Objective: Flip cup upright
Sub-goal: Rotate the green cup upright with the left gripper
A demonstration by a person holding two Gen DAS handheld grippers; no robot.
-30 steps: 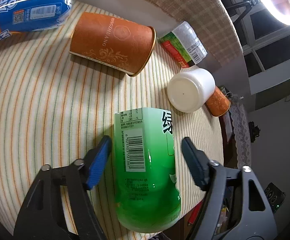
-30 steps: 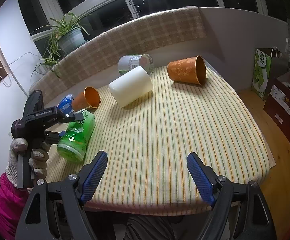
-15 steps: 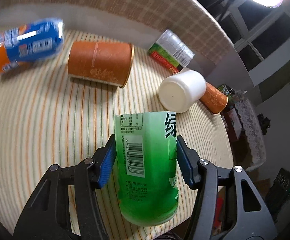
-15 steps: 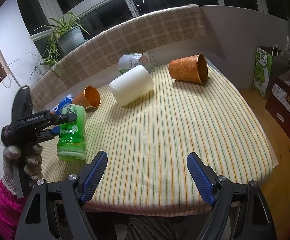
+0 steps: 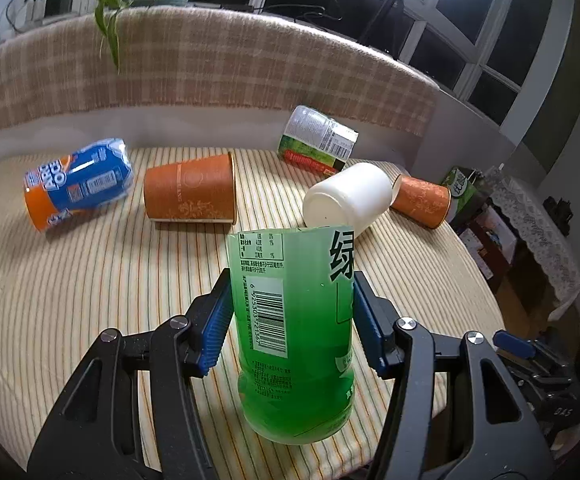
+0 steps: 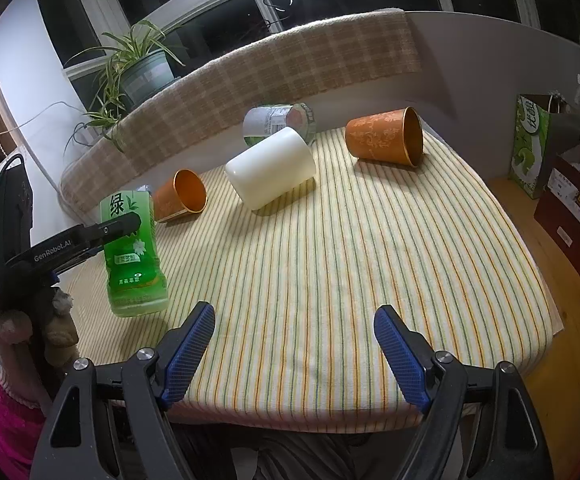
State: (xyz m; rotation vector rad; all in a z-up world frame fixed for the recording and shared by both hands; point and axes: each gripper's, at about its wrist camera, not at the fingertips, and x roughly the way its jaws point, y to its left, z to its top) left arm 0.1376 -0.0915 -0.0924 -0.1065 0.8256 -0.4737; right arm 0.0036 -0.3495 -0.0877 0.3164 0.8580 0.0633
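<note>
My left gripper (image 5: 290, 320) is shut on a green translucent cup (image 5: 294, 336) with a barcode label. The cup stands upright, its base on or just above the striped tablecloth (image 5: 90, 280) near the front left corner. It also shows in the right wrist view (image 6: 132, 252), with the left gripper (image 6: 122, 226) clamped on its upper part. My right gripper (image 6: 294, 340) is open and empty over the table's front edge.
Lying on their sides: two orange paper cups (image 5: 192, 194) (image 5: 422, 200), a white cup (image 5: 348, 200), a blue-orange cup (image 5: 78, 182) and a green-labelled clear cup (image 5: 318, 144). A plaid-covered backrest (image 5: 210, 64) runs behind. Bags and boxes (image 6: 570, 184) stand right of the table.
My left gripper closed on the green cup, which lay on its side, and turned it upright. The right gripper has not moved.
</note>
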